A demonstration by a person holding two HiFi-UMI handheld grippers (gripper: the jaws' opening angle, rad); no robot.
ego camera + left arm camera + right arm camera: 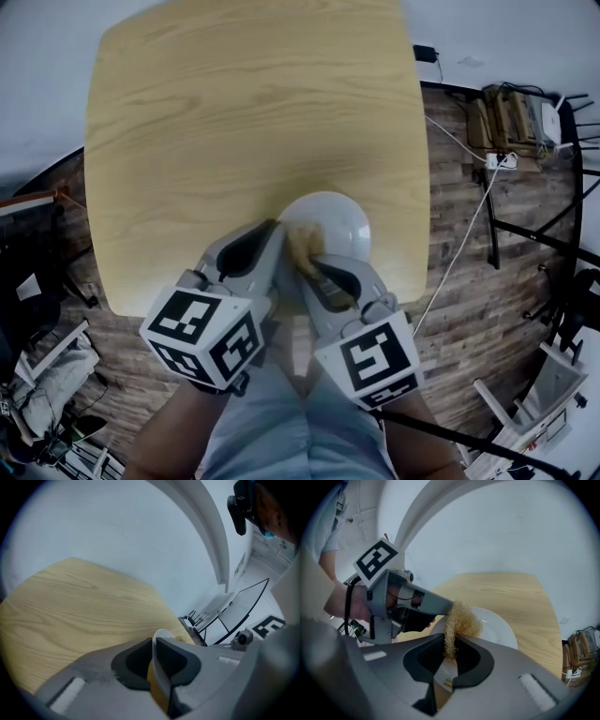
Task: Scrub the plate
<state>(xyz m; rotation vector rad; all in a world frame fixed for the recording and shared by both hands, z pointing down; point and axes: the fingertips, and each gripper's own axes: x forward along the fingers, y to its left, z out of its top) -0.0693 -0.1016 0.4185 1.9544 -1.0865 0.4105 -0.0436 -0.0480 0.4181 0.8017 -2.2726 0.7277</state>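
Observation:
A white plate (342, 220) sits near the front edge of the wooden table (253, 112). My left gripper (272, 236) is shut on the plate's left rim; in the left gripper view that rim (161, 665) stands edge-on between the jaws of the left gripper (155, 645). My right gripper (315, 269) is shut on a golden fibrous scrubber (302, 248), which lies against the plate's near left part. In the right gripper view the scrubber (460, 620) sticks out of the right gripper (452, 651) onto the plate (499, 630), beside the left gripper (415, 603).
The tabletop (70, 611) stretches bare behind the plate. The plank floor at right carries a white cable and power strip (499, 160), a boxy device (514, 118) and black metal frames (534, 234). Clutter lies on the floor at lower left (42, 375).

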